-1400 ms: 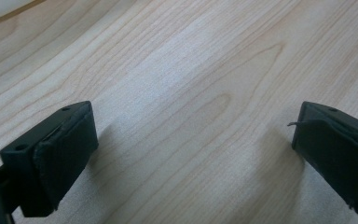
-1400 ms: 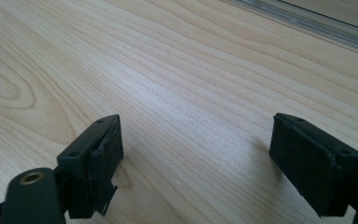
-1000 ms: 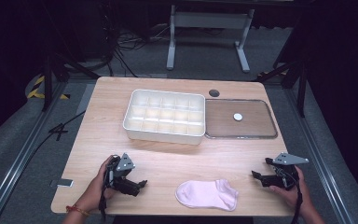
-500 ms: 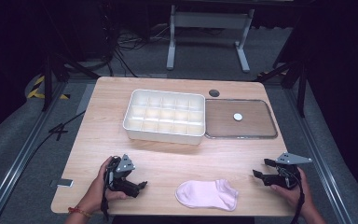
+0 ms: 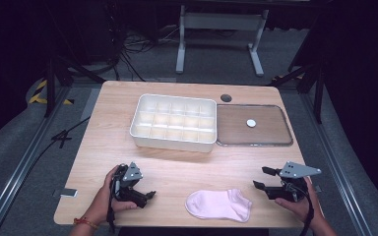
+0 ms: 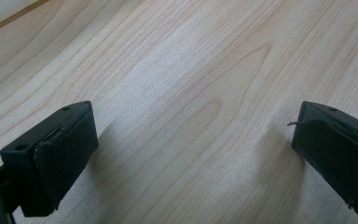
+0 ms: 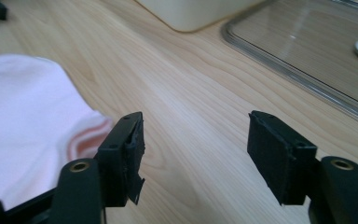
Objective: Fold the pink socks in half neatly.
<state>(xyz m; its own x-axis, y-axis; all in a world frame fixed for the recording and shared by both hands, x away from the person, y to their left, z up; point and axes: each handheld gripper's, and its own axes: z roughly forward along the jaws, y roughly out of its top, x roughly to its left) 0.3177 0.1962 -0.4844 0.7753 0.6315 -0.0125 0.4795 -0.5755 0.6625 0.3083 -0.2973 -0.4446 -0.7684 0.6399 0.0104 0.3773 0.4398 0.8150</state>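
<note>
A pale pink sock (image 5: 219, 204) lies flat near the table's front edge, between the two hands. My right gripper (image 5: 262, 178) hovers just right of it, pointing left at the sock's cuff. In the right gripper view the sock (image 7: 28, 121) lies left of the jaws. The right gripper (image 7: 196, 149) is open; its jaws have just been closing, with only bare wood between them. My left gripper (image 5: 150, 195) rests at the front left, pointing right toward the sock's toe. In its own view the left gripper (image 6: 191, 154) stands wide open over bare wood.
A white divided box (image 5: 172, 140) stands mid-table, its cells empty. A clear lid (image 5: 270, 132) with a white round knob (image 5: 251, 123) lies flat to its right. In the right gripper view the lid (image 7: 307, 51) lies ahead on the right. A black round port (image 5: 226, 98) sits behind the box.
The right gripper has lifted a little and shifted left toward the sock, and its jaws stand closer together. The left hand and the sock have not moved.
</note>
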